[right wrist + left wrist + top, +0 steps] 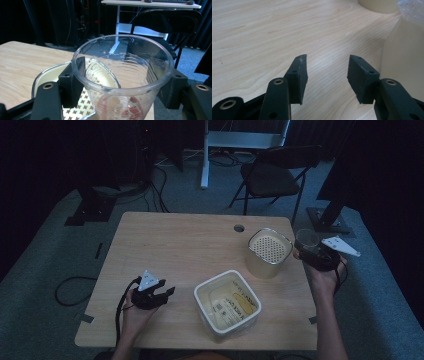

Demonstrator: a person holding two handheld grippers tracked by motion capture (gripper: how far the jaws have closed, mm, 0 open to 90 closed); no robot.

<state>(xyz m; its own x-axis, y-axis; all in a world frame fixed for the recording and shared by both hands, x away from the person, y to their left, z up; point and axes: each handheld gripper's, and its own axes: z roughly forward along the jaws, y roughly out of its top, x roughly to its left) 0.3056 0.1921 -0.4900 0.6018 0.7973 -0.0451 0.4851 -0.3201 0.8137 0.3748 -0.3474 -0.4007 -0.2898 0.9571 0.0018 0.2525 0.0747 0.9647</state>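
- I have the right hand-held gripper (120, 85) pinching a clear plastic cup (122, 75), one jaw on each side of its wall just under the rim; something reddish and pale sits in the bottom of the cup.
- In the high view, that cup (306, 239) sits at the far right edge of the worktop (170, 245), just beside a tall cream container with a perforated lid (269, 251).
- My left hand-held gripper (327, 77) is spread, nothing between its jaws, low over bare wood near the front left, close to a square white tub (227, 305) with packets inside.
- I judge the step in hand to be carrying the cup, grip already made.
- The next move, as I read it, calls for keeping the cup upright so the contents stay put, holding the squeeze gentle because the thin wall may buckle, and clearing the cream container's rim on the way to wherever the cup goes.
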